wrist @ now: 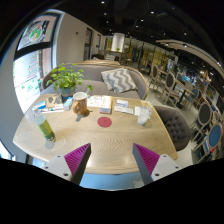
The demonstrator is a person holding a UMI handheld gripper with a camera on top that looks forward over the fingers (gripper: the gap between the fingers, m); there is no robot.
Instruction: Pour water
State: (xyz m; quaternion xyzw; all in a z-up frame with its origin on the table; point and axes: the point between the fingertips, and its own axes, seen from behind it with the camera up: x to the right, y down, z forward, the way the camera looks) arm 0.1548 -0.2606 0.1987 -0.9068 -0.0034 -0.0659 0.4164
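Fingers of the gripper (112, 160) stand wide apart, holding nothing, their magenta pads (76, 155) facing each other over the near edge of a round wooden table (100, 140). Taking a red coaster (104, 122) at the table's middle as landmark: it lies beyond the fingers, roughly between them. A green bottle (46, 127) stands well left of the coaster, ahead of the left finger and apart from it. A cup (80, 100) sits beyond the coaster to its left, a potted plant (66, 78) behind that. A white container (143, 115) stands right of the coaster.
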